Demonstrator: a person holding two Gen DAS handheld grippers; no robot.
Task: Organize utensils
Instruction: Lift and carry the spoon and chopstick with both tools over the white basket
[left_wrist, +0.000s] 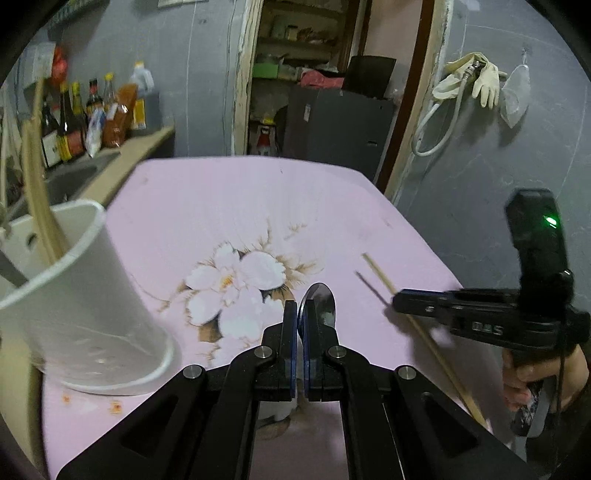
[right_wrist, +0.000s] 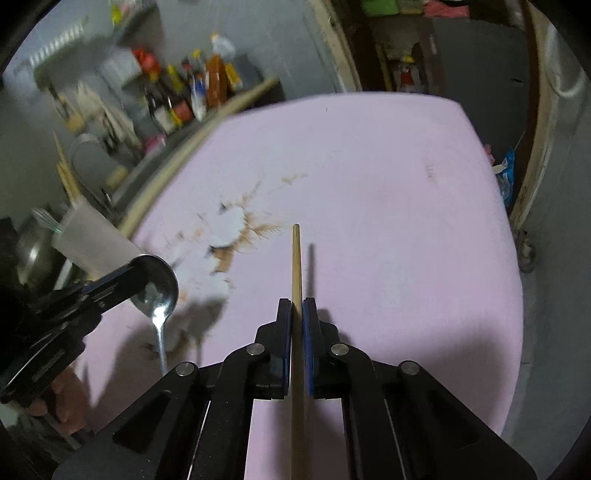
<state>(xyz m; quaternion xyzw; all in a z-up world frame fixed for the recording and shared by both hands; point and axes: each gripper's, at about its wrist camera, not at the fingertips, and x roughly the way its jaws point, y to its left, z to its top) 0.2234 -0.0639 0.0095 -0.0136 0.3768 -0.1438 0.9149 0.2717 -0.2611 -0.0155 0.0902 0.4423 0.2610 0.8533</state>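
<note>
Left wrist view, from left to right: a white utensil holder (left_wrist: 85, 302) stands at the left edge of the pink table (left_wrist: 207, 199), with a pale wooden utensil (left_wrist: 37, 192) leaning out of its mouth. A white flower print (left_wrist: 236, 288) marks the middle of the tabletop. The left gripper (left_wrist: 300, 325) occupies the lower centre, its jaws drawn together and clamped on a metal spoon (left_wrist: 318, 301), whose bowl rises edge-on above the fingertips. Further right, the right gripper (left_wrist: 397, 301) enters side-on from the edge, a green light on its housing; the chopstick (left_wrist: 376, 271) runs from its tip out over the table, casting a thin shadow beside it. Only this view shows the bottles (left_wrist: 74, 122) sharply on the side counter, the doorway behind the table, and the rubber gloves (left_wrist: 476, 79) hung on the grey wall.

Right wrist view, from left to right: the left gripper (right_wrist: 136, 275) appears at the left edge, and here alone the spoon (right_wrist: 157, 288) shows its full concave bowl and its handle hanging downward. The holder (right_wrist: 92, 240) lies behind it, blurred. At centre the right gripper (right_wrist: 296, 306) has its jaws closed on the chopstick (right_wrist: 296, 258), which points straight ahead, well above the table (right_wrist: 406, 221); whether the far tip touches the surface cannot be told
</note>
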